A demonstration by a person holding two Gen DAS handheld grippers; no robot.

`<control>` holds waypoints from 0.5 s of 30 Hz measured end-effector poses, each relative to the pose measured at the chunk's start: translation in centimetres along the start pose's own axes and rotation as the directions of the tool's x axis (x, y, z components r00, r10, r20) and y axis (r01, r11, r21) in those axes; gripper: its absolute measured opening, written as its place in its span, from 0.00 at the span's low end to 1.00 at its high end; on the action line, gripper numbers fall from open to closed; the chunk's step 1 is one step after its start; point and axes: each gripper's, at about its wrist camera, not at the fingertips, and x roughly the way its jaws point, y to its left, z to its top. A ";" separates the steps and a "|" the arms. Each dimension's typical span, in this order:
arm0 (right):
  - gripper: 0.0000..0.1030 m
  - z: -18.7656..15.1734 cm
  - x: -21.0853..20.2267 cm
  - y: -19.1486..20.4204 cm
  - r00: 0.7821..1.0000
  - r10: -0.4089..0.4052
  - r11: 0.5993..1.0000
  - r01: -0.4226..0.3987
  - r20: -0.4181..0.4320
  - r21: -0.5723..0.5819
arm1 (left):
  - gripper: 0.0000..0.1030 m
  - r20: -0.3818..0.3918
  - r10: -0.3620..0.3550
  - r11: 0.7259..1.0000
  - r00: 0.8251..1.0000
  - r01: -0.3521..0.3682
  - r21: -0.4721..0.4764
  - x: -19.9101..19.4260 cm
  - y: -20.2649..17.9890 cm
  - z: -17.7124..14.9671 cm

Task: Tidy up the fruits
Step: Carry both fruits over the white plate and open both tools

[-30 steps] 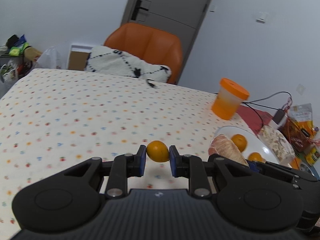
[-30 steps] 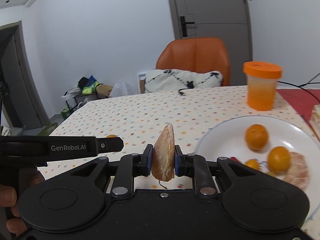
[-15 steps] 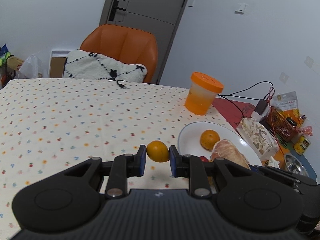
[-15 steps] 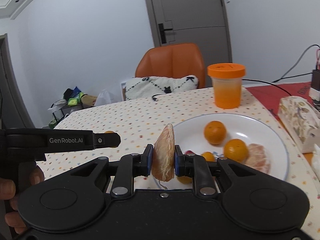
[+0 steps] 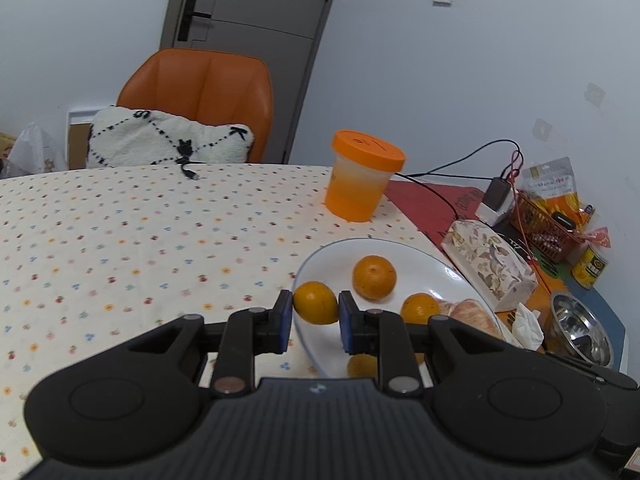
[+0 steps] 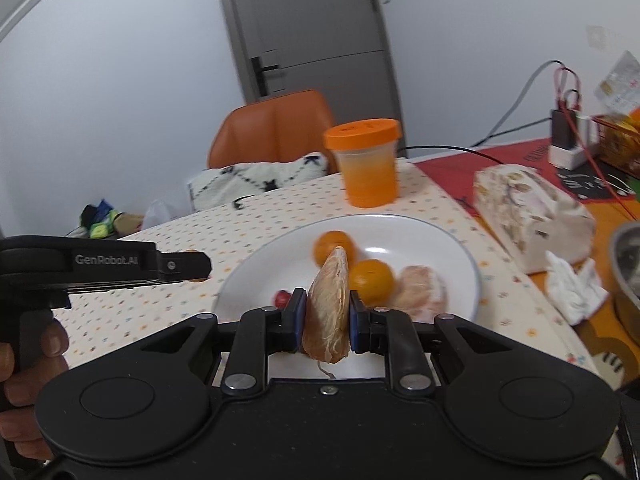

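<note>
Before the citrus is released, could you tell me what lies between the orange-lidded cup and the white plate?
Only bare dotted tablecloth separates the orange-lidded cup from the white plate, shown in the left wrist view.

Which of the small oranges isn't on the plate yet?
The small orange clamped in the left gripper, at the white plate's near-left rim. The others lie on the plate.

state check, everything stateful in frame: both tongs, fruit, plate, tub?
left tongs: shut on small orange, at plate edge
right tongs: shut on peeled segment, above plate
white plate: holds two oranges, peeled fruit, something small and red
orange tub: upright, lid on
metal bowl: upright, contents unclear
</note>
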 end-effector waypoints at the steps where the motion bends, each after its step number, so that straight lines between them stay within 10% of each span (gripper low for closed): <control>1: 0.19 -0.1 0.1 -0.3 1.000 -0.005 1.000 0.005 -0.001 0.011 | 0.22 -0.002 0.000 1.000 1.000 0.000 0.004 0.2 -0.2 0.0; 8: 0.41 -0.2 -0.1 -1.7 0.999 0.029 0.997 -0.031 0.019 0.068 | 0.22 -0.011 0.010 0.999 1.000 -0.009 0.036 1.3 -1.3 0.4; 15: 0.41 0.0 -0.7 -3.9 0.999 0.035 0.991 -0.039 0.037 0.127 | 0.22 -0.018 0.019 0.998 1.000 -0.018 0.063 2.7 -2.5 1.0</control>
